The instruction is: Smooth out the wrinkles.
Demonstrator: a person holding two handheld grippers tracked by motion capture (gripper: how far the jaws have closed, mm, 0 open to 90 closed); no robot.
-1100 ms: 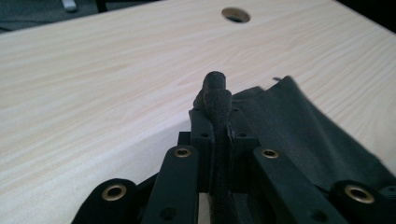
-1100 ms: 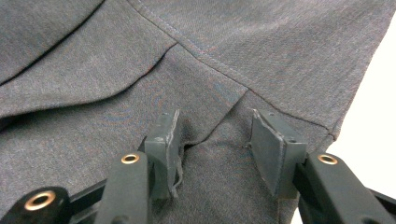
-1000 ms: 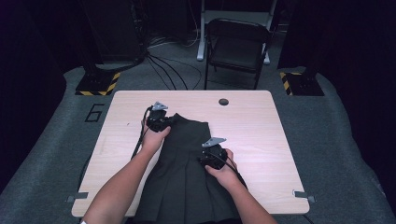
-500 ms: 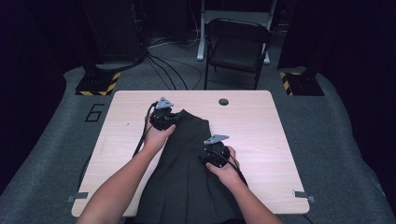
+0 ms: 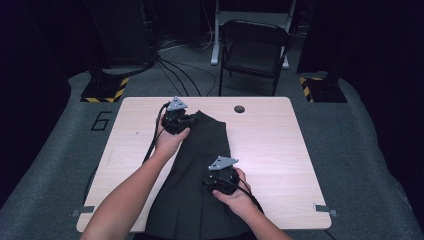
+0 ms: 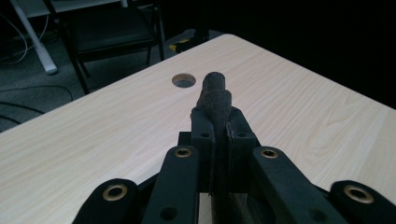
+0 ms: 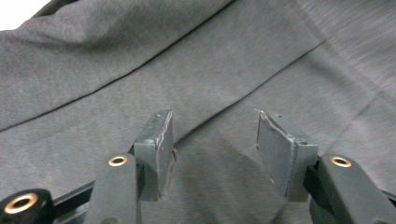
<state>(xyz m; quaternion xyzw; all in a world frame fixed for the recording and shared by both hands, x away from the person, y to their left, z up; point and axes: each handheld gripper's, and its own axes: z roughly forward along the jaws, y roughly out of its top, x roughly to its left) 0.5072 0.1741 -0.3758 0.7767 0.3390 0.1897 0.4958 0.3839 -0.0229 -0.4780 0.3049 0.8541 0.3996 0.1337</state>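
A dark grey pleated skirt lies lengthwise on the wooden table, its near hem hanging over the front edge. My left gripper is at the skirt's far left corner. In the left gripper view its jaws are shut with a fold of the skirt fabric pinched between them and sticking up. My right gripper rests on the skirt's right side, nearer the person. In the right gripper view it stands open, pads pressed onto the grey cloth.
A round cable hole sits in the table's far middle, also ahead of the left jaws. A black folding chair and floor cables lie beyond the table. Bare wood lies right of the skirt.
My left gripper has shifted slightly farther and to the right, carrying the skirt's corner. My right gripper has slid toward the near edge along the skirt.
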